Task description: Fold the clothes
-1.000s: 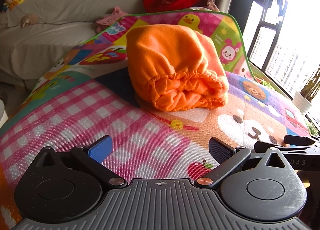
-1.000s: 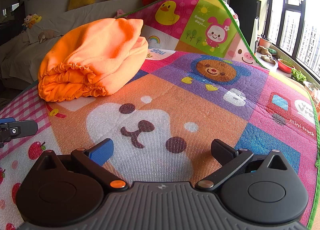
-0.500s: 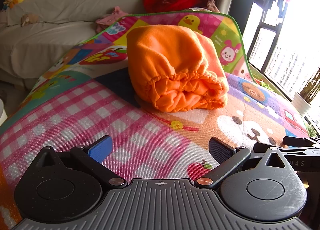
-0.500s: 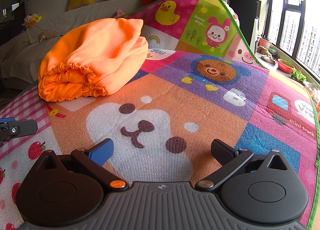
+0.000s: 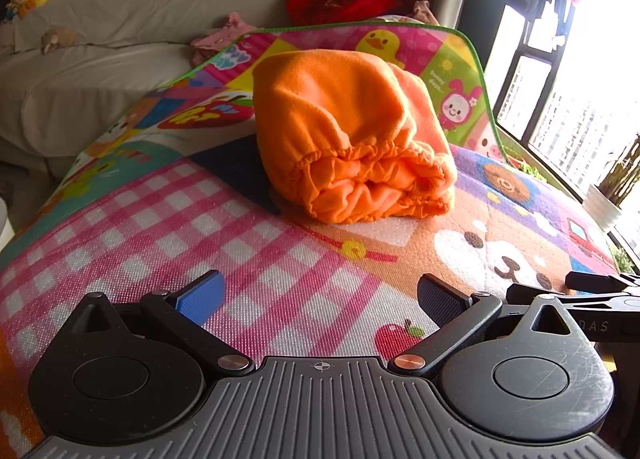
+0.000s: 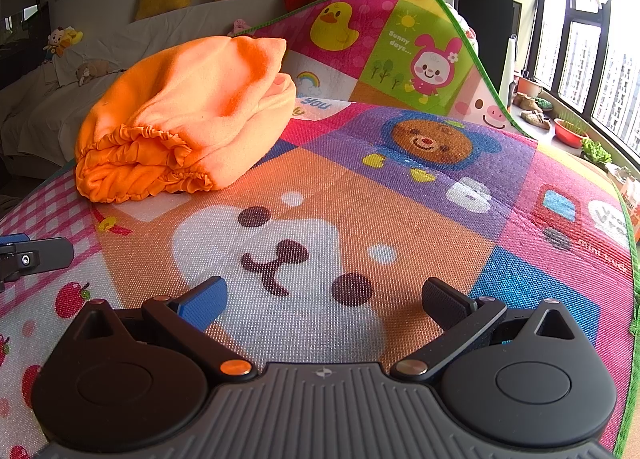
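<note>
The orange garment (image 5: pixel 352 139) already lies folded into a compact bundle on the play mat (image 5: pixel 248 259), ahead of the left gripper (image 5: pixel 320 295) and ahead-left of the right gripper (image 6: pixel 324 299), both spread wide and empty, so little seems left.

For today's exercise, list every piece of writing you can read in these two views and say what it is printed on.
"Sunny days..." on the play mat's green rabbit square.
"you" on the rainbow square; its start is hidden.
"mini truck" by the red truck.
"DAS" on the right claw's body, cut off.
Other mat lettering is too blurred.

Left gripper (image 5: pixel 320 297), right gripper (image 6: pixel 325 303) gape, empty.
</note>
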`<state>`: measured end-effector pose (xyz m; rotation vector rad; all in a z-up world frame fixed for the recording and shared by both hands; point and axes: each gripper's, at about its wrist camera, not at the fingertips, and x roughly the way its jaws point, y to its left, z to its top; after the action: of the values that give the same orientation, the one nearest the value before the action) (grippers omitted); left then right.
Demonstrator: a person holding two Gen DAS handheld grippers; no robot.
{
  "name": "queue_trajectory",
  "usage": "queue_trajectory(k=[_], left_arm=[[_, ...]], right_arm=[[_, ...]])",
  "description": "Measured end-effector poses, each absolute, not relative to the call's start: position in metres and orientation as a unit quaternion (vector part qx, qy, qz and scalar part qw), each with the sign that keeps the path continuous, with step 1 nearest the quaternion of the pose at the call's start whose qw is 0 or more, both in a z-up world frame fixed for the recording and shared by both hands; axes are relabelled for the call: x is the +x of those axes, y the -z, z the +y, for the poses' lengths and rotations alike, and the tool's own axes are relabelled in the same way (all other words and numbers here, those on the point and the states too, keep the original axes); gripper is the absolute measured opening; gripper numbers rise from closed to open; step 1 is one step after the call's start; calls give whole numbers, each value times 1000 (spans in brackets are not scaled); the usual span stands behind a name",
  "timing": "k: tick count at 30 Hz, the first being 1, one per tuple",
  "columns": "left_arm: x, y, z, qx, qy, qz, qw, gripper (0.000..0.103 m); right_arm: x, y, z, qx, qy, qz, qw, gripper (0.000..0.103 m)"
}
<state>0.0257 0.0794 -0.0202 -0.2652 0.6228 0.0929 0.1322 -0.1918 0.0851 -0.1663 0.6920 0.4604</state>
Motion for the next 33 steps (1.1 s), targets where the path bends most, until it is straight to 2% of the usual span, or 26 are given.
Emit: queue_trajectory(k=[33], left_arm=[[36,22,58,-51,-72,339,937,103]], right_arm=[[132,-85,-192,-83,-224,335,911,103]])
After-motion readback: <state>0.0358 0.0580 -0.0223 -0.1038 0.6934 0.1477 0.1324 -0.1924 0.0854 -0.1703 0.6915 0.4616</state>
